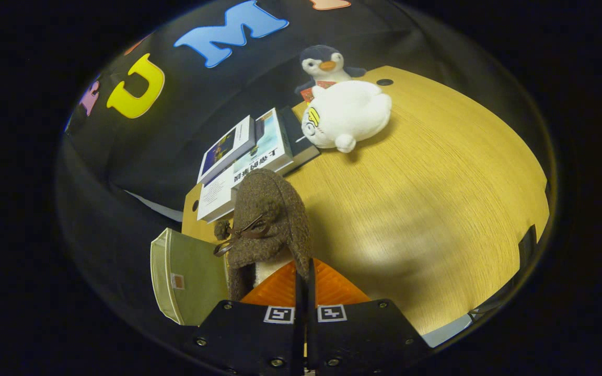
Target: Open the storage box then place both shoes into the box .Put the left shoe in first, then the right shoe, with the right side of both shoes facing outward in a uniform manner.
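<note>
A brown fuzzy shoe (267,224) with a small brown bow hangs just ahead of my fingers, lifted over the wooden table (437,209). My gripper (305,284) is shut on the shoe's heel edge, both fingers pressed together on it. The view is tilted, with the table running up and to the right. A pale green storage box (188,277) lies to the left of the shoe, beside the fingers; I see its flat panel and pale rim.
A stack of books (249,156) lies beyond the shoe at the table's edge. A white plush toy (348,115) and a penguin plush (324,62) sit farther off. Bare tabletop stretches to the right of the shoe.
</note>
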A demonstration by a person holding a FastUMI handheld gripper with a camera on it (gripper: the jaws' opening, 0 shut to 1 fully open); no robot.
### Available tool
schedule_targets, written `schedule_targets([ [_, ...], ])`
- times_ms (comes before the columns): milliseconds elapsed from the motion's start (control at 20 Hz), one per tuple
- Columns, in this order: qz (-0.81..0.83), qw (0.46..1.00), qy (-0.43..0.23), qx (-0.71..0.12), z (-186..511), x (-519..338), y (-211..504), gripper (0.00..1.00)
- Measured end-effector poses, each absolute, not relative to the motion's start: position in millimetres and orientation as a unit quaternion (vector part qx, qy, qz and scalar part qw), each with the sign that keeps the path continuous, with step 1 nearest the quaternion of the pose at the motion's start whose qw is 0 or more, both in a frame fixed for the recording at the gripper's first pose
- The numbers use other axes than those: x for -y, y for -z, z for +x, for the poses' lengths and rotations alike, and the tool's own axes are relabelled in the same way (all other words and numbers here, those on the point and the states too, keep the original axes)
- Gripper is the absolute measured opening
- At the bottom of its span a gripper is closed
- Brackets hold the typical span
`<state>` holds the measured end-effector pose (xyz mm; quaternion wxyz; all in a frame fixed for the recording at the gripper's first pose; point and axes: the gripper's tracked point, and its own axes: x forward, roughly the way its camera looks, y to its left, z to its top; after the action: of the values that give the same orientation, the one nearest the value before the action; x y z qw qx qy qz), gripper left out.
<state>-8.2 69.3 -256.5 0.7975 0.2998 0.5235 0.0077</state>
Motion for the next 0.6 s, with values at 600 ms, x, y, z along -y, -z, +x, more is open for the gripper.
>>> schedule_targets([
  [600,0.293,0.809,-0.078,-0.504,18.5,-183.5,195.9,0.02],
])
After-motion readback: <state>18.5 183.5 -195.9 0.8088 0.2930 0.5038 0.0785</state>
